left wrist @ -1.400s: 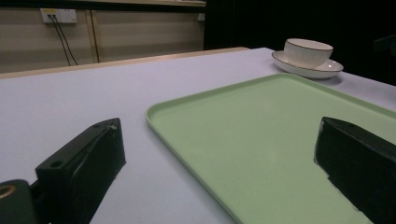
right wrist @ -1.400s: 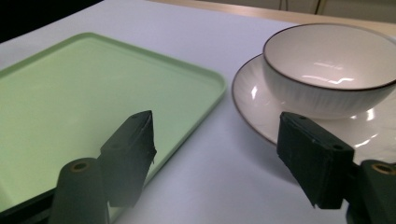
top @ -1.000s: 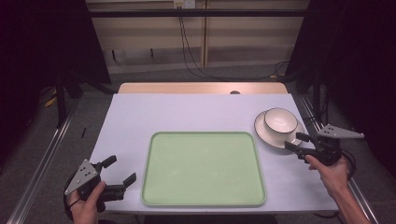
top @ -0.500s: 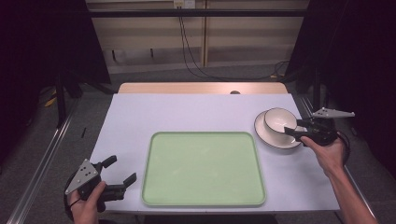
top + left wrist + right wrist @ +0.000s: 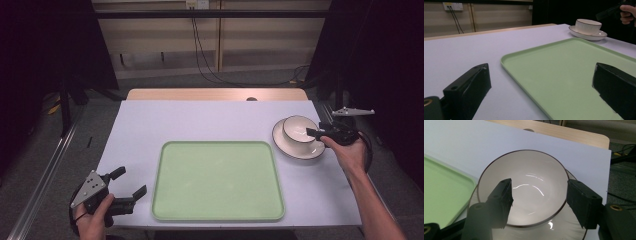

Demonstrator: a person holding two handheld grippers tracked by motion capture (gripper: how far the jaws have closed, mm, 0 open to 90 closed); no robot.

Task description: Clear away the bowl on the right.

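Your right gripper (image 5: pixel 539 202) hovers half-spread, jaws just closing, straddling the bowl's (image 5: pixel 524 187) near rim on its saucer (image 5: pixel 285 146) right of the tray (image 5: pixel 218 181); lower squarely before pinching

A white bowl (image 5: pixel 298 128) with a thin dark rim stands upright and empty on a matching white saucer (image 5: pixel 285 144), also dark-edged. Both sit on the bench's right side, just beside the far right corner of the pale green tray (image 5: pixel 218 180).
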